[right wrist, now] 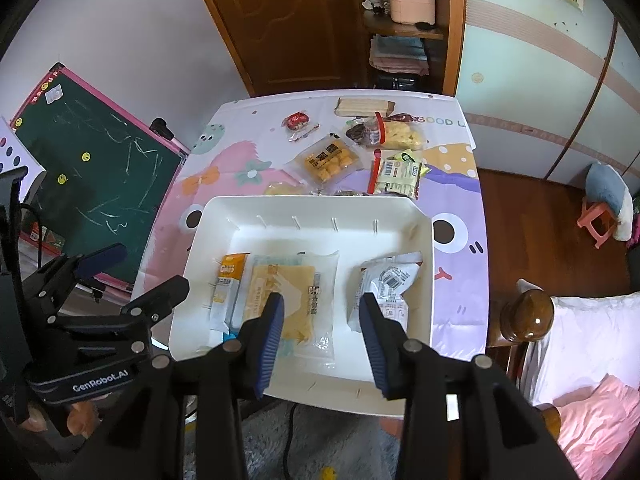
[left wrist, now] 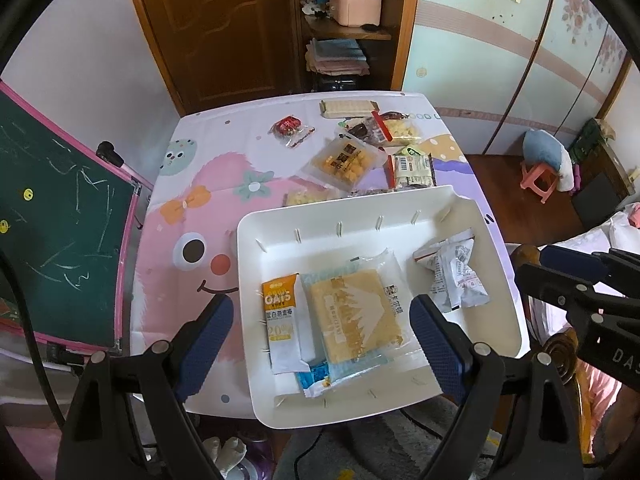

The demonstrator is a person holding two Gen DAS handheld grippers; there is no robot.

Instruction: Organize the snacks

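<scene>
Both grippers' fingers (left wrist: 208, 344) (right wrist: 272, 328) gape empty above the white tray (left wrist: 360, 208)'s "OATS" bar (left wrist: 282, 316).

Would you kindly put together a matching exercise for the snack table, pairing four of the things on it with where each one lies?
Things:
1. orange oat bar packet
2. white crumpled packet
3. red wrapped sweet
4. long wafer pack

Places:
A. at the table's far edge, nearest the door
B. inside the white tray, at its left end
C. on the tablecloth beyond the tray, left of the yellow cube snacks
D. inside the white tray, at its right end

Pairs: 1-B, 2-D, 3-C, 4-A
</scene>
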